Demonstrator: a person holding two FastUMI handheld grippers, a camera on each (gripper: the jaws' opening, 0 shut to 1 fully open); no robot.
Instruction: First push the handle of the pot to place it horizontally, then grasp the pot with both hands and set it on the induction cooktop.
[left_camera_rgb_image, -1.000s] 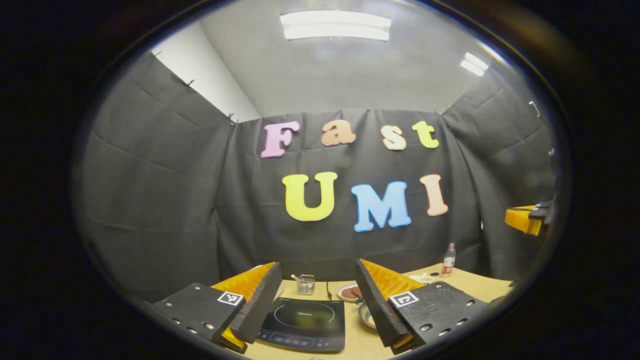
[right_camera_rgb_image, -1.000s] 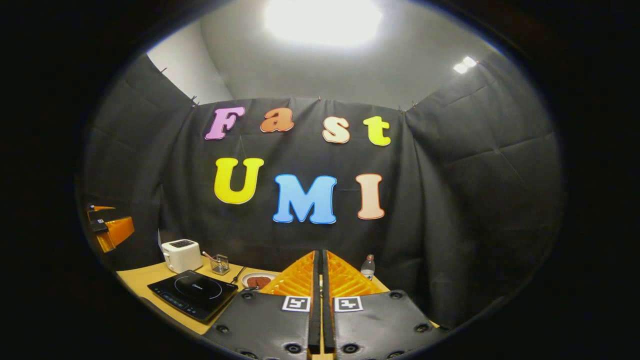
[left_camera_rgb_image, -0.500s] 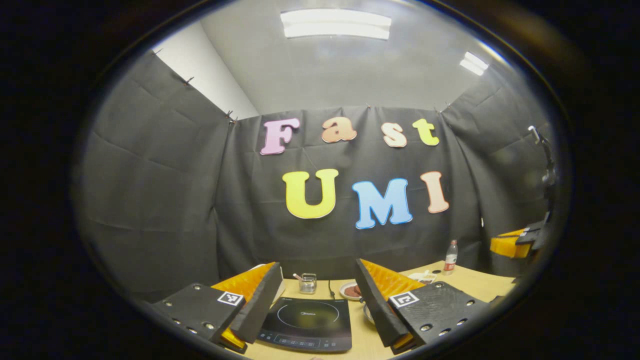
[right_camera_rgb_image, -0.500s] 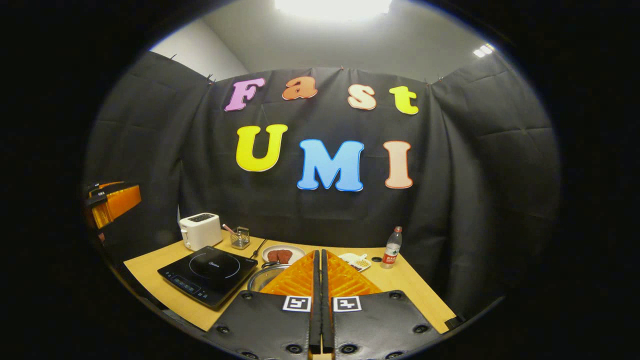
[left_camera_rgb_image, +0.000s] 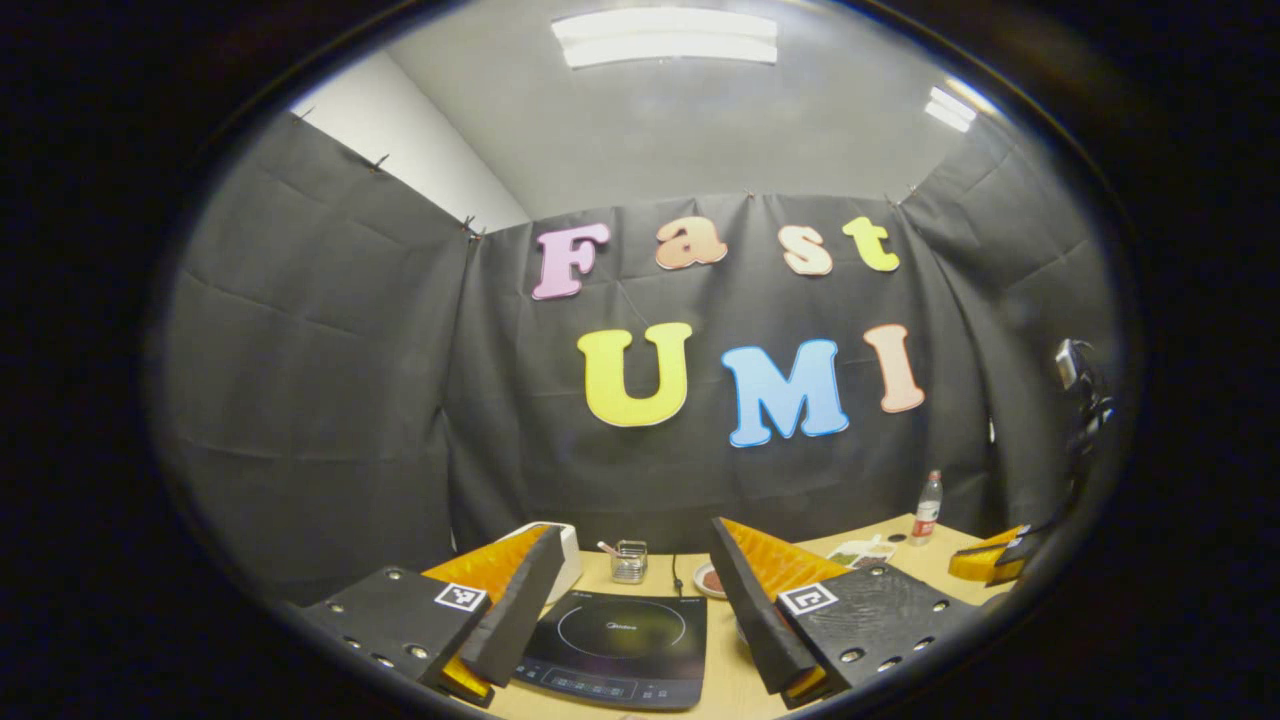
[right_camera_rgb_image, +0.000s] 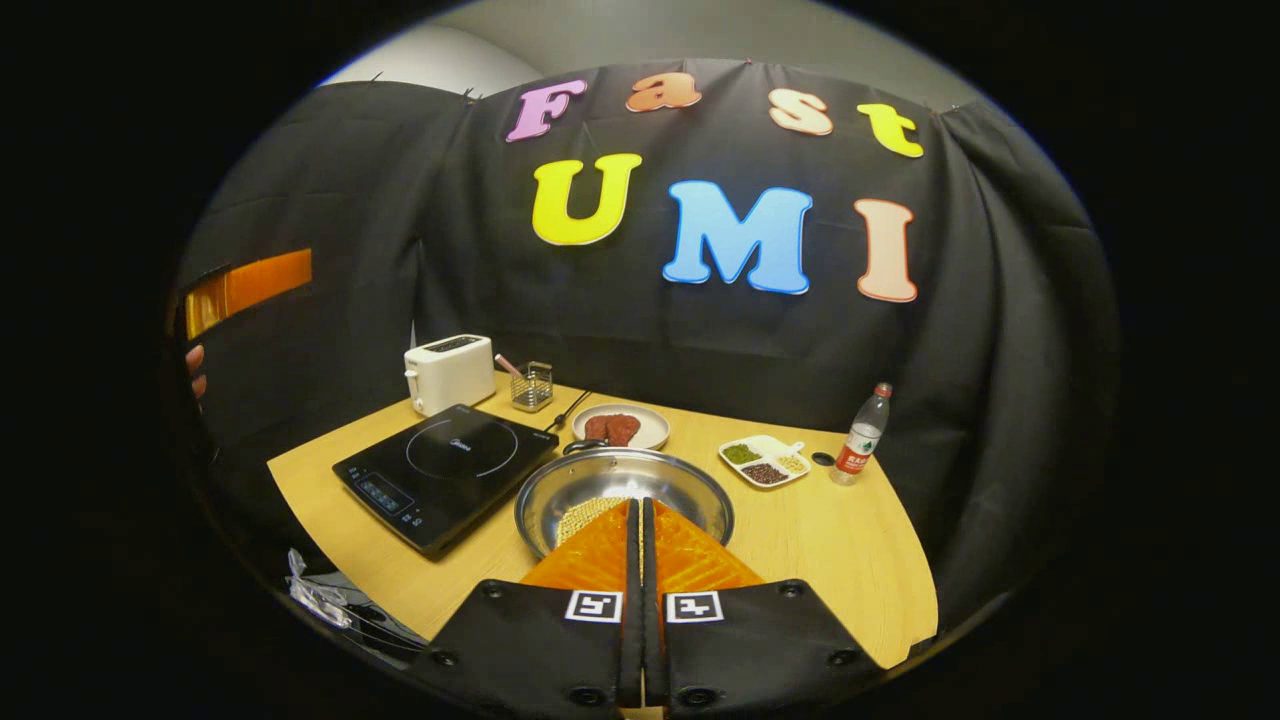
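A steel pot with grains in it stands on the wooden table, right of the black induction cooktop. A small dark handle sits at the pot's far rim. My right gripper is shut with nothing in it, its tips over the pot's near rim. My left gripper is open and hangs above the cooktop. The left gripper also appears high at the far left of the right gripper view, with a hand below it. The right gripper sits low at the right in the left gripper view.
Behind the cooktop stand a white toaster and a wire cup. A plate of brown food, a divided dish and a bottle lie behind and right of the pot. A plastic bag hangs off the near left edge.
The right gripper, still shut, has dropped and tipped down toward the table, bringing the pot into its view. The left gripper has hardly moved and stays open.
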